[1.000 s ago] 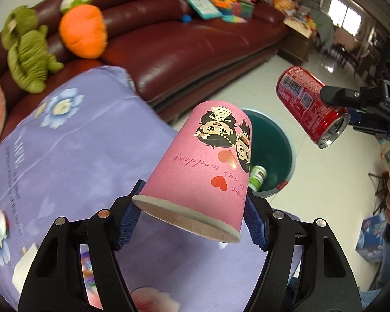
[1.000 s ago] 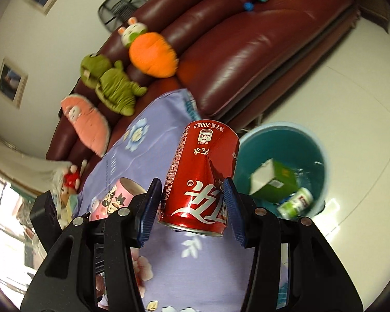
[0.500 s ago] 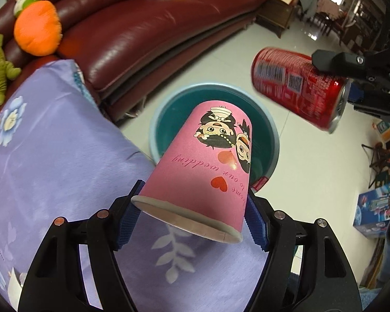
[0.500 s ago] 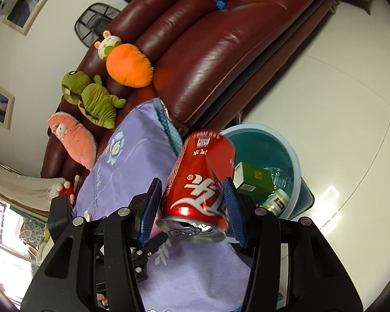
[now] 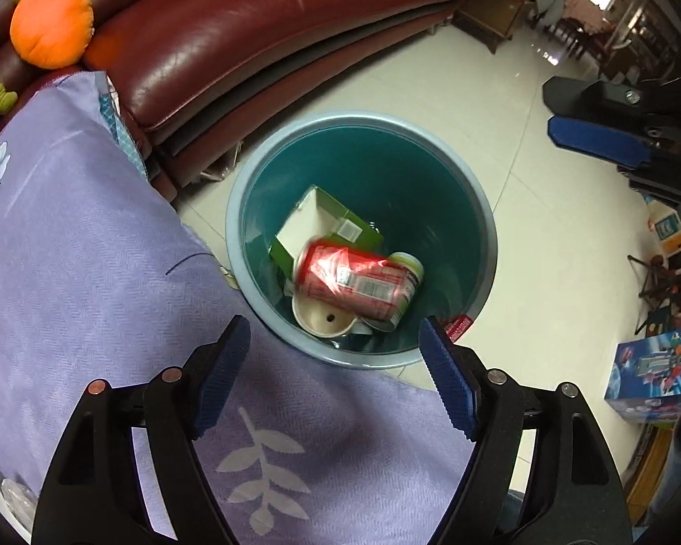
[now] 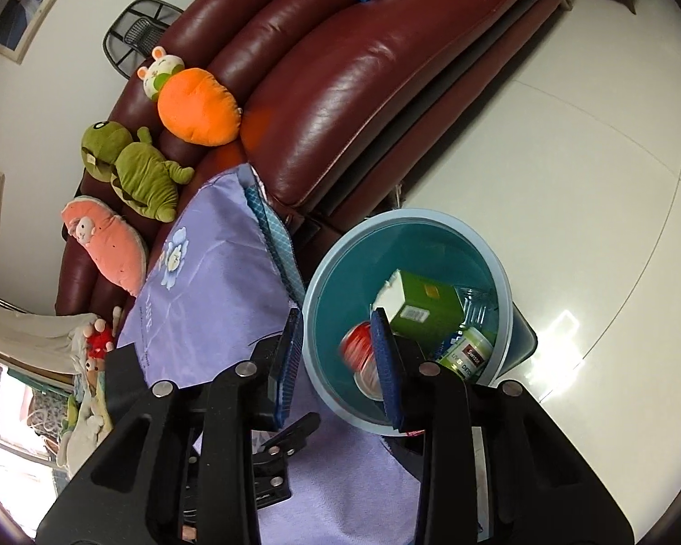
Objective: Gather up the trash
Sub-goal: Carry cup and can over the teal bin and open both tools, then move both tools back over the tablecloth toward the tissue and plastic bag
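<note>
Left tool (image 5: 333,374) opens wide and empty above the bin (image 5: 486,236); right tool (image 6: 338,365) stands narrow, empty; red can (image 5: 354,284) lies inside

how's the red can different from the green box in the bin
The can is red and round; the box is green and flat-sided, with a white inside. The can lies on its side on top of the pile; the box sits tilted and open beside it, on the sofa side. The can looks blurred, the box sharp. Both are inside the teal bin.
</note>
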